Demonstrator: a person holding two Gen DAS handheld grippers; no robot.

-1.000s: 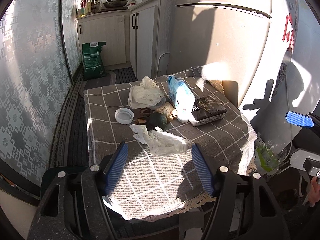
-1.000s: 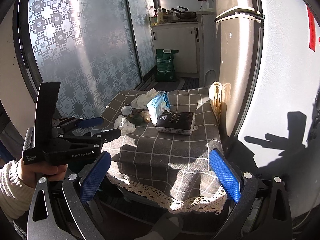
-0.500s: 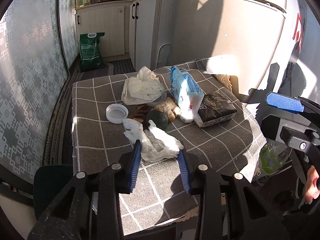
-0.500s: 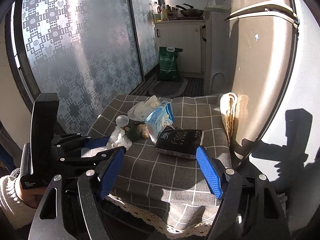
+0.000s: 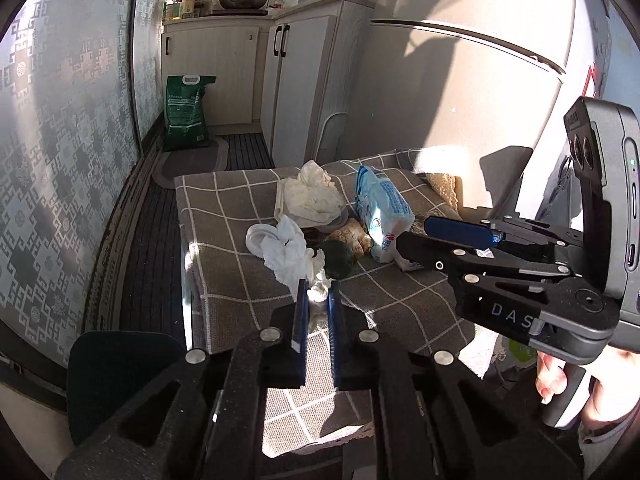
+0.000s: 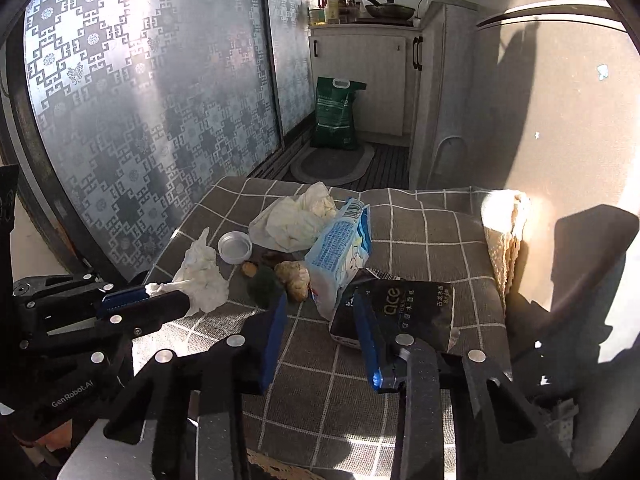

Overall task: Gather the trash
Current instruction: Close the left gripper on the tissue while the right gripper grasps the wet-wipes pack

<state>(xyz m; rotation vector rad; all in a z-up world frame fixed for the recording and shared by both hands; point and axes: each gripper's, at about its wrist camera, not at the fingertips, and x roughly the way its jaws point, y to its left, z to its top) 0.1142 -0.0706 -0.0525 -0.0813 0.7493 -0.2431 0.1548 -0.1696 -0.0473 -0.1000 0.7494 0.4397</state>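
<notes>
My left gripper (image 5: 318, 300) is shut on a crumpled white tissue (image 5: 290, 252) and holds it just above the checked tablecloth (image 5: 224, 280); it shows from the side in the right wrist view (image 6: 160, 294), with the tissue (image 6: 202, 276) hanging from it. My right gripper (image 6: 320, 320) is open over the table, between a dark green lump (image 6: 262, 280) and a black tissue pack (image 6: 404, 312). A brown lump (image 6: 296, 276), a blue wipes pack (image 6: 340, 248), a white lid (image 6: 235, 246) and a white wrapper pile (image 6: 296, 216) lie behind.
A refrigerator (image 6: 540, 120) stands to the right of the table. A patterned glass door (image 6: 140, 100) is on the left. A green bag (image 6: 334, 116) and cabinets stand at the far end. A lace cloth (image 6: 506, 232) hangs at the table's right edge.
My left gripper closed on the white tissue and lifted it off the cloth. My right gripper moved forward over the table toward the black pack and narrowed.
</notes>
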